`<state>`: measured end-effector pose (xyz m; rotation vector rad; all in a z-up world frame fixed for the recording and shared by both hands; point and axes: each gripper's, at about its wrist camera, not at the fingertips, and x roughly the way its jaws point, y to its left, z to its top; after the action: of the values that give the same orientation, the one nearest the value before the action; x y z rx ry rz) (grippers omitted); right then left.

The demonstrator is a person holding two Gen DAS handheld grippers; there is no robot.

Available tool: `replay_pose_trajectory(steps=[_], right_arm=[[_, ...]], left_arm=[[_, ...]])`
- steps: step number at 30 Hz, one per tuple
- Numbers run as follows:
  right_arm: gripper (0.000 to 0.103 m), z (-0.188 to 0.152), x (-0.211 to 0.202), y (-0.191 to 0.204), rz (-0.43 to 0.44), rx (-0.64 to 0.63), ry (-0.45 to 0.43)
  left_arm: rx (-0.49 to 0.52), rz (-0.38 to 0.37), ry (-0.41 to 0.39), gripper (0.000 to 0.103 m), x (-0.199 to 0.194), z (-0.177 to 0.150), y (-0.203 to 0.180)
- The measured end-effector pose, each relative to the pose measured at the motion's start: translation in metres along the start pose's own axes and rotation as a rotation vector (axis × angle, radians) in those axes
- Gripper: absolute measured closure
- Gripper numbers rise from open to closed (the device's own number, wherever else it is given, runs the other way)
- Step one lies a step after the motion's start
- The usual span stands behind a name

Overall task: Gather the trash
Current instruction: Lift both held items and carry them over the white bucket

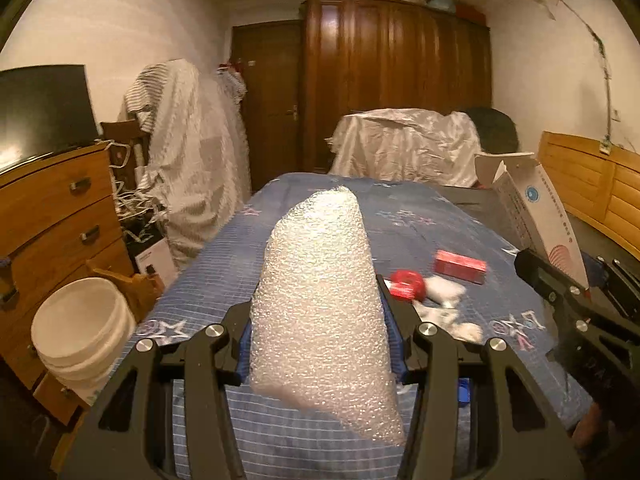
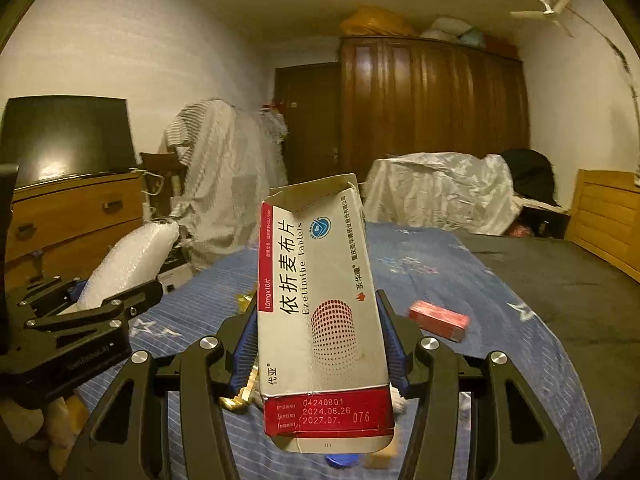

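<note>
Over the bed [image 1: 224,256], jaws grip bubble wrap [image 1: 320,280] and medicine box [image 2: 320,312].

We get dim, warm amber light; glare glints off the television screen [image 2: 68,140] and wardrobe [image 1: 396,68]. Fisheye bends the walls, corners go black, and the small red box [image 2: 439,320] smears with blur.
</note>
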<state>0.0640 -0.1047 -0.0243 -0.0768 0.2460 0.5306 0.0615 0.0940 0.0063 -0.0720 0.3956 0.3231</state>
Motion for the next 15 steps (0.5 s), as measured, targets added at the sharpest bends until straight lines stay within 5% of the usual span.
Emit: replay_pose_trajectory(steps=[15], right_arm=[[0.049, 0.069, 0.089, 0.160, 0.278, -0.089, 0.025]], left_arm=[[-0.141, 0.254, 0.002, 0.055, -0.007, 0.027, 0.158]])
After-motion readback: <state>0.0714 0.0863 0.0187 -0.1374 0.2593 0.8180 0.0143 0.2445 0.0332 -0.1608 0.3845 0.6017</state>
